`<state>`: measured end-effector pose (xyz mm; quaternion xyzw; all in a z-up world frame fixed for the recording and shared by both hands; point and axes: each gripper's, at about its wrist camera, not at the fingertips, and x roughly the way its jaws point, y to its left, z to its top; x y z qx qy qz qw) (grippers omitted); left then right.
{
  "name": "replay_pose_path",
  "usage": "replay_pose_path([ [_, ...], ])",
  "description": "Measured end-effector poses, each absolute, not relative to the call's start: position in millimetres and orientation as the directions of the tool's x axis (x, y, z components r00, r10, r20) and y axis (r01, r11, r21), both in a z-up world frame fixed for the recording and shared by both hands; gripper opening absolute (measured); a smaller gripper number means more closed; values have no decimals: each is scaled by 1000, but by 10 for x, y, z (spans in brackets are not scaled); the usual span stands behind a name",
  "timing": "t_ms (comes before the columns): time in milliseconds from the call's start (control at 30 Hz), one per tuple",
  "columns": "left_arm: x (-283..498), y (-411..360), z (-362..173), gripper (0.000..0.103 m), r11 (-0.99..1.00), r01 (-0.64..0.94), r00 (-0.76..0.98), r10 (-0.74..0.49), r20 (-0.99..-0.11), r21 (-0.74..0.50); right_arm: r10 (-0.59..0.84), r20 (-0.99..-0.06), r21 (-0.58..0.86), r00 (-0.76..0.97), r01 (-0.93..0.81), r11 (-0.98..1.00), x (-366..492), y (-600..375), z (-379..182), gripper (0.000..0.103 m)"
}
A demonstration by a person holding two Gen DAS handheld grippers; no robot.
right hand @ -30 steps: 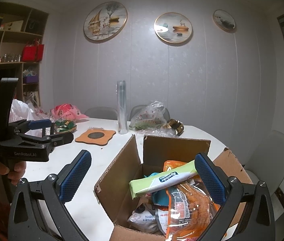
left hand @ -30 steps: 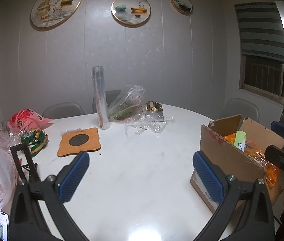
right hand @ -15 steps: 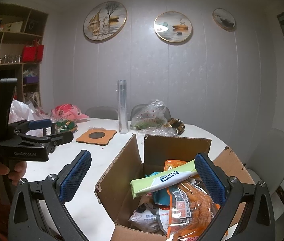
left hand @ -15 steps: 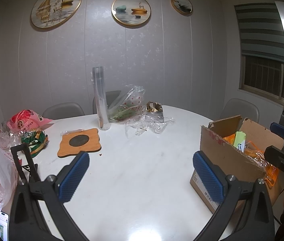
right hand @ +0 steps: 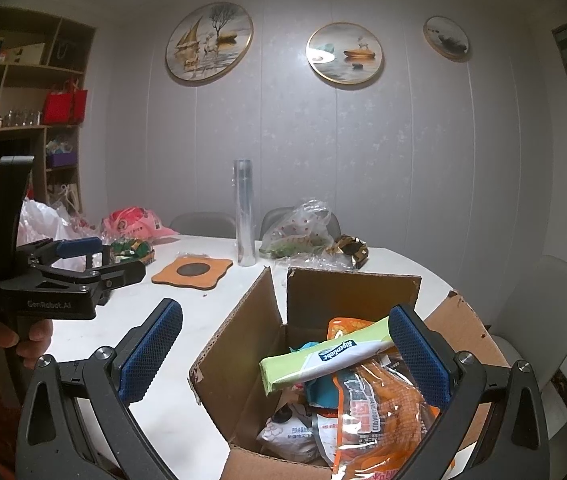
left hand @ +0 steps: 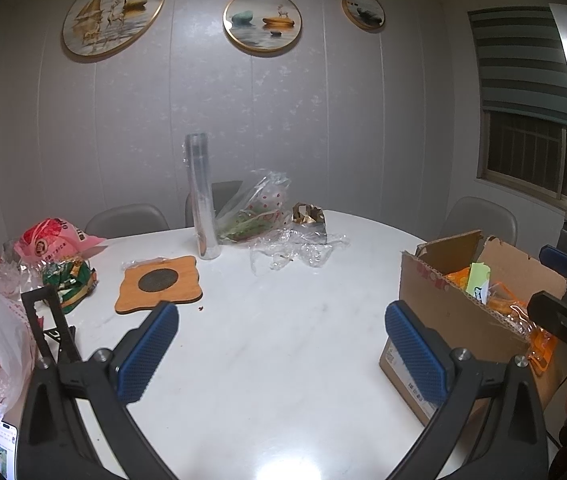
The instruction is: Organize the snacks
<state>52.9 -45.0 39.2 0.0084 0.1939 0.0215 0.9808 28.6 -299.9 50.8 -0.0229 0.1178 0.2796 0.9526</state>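
An open cardboard box [right hand: 239, 344] full of snack packets stands on the white table [left hand: 275, 344]; it also shows in the left wrist view [left hand: 443, 304]. A light green packet [right hand: 323, 358] lies on top, over an orange packet [right hand: 379, 416]. My right gripper [right hand: 283, 350] is open and empty, hovering just above the box's near side. My left gripper [left hand: 281, 344] is open and empty above the bare table, left of the box; it also shows in the right wrist view [right hand: 95, 258].
A wooden coaster [left hand: 159, 284], a tall clear tube [left hand: 202, 196], clear plastic bags [left hand: 259, 208] and a gold wrapper [left hand: 308, 216] sit at the table's far side. A pink bag [left hand: 49, 238], green snack packet [left hand: 69, 280] and black stand [left hand: 49, 324] are left. Chairs surround the table.
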Motion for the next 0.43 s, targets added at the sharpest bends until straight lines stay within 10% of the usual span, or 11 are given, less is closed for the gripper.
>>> replay_pose_path([
  [433, 527, -487, 405, 102, 999, -36, 924, 42, -380, 24, 522, -235, 26, 820, -531, 847, 270, -3003, 509, 103],
])
